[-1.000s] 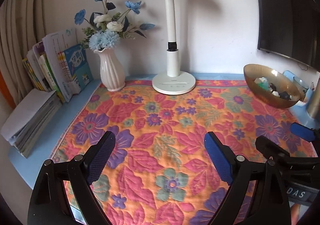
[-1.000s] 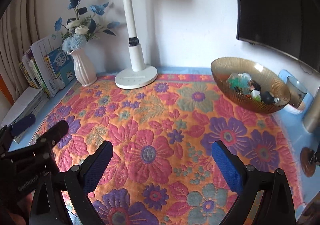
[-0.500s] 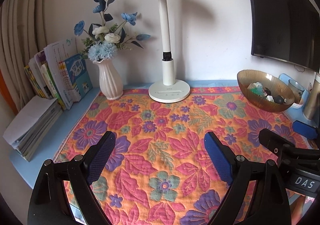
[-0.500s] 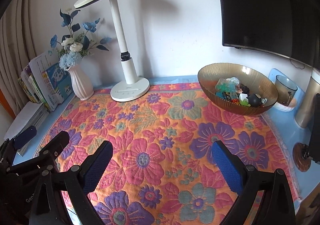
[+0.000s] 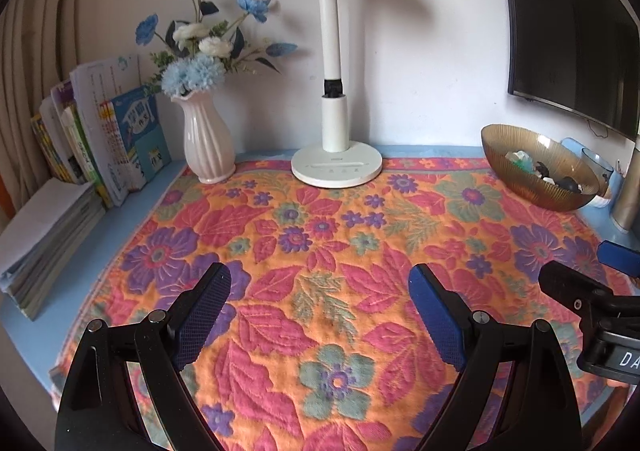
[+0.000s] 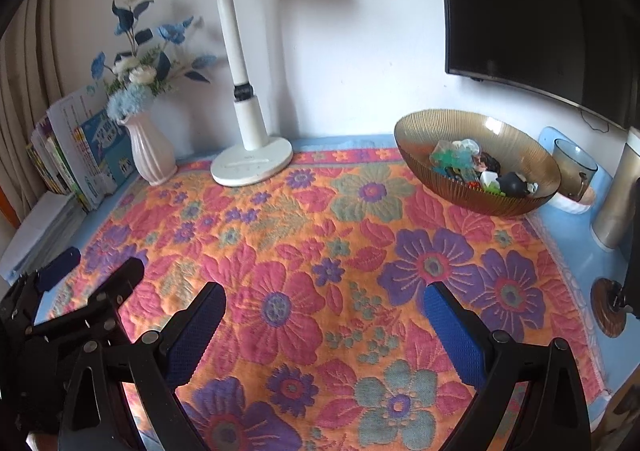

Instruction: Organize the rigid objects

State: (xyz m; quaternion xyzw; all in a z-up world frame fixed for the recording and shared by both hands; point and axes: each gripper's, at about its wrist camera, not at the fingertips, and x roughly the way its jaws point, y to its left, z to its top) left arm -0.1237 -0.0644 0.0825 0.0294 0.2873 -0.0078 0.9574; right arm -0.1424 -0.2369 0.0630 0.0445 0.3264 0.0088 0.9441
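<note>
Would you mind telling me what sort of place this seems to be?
Probably a home study desk: a white desk lamp, books stacked at the wall, a vase of flowers, and a dark screen mounted above.

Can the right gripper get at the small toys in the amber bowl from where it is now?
Probably yes. The right gripper is open and empty, only bare floral cloth lies between it and the amber bowl, and the toys sit uncovered.
</note>
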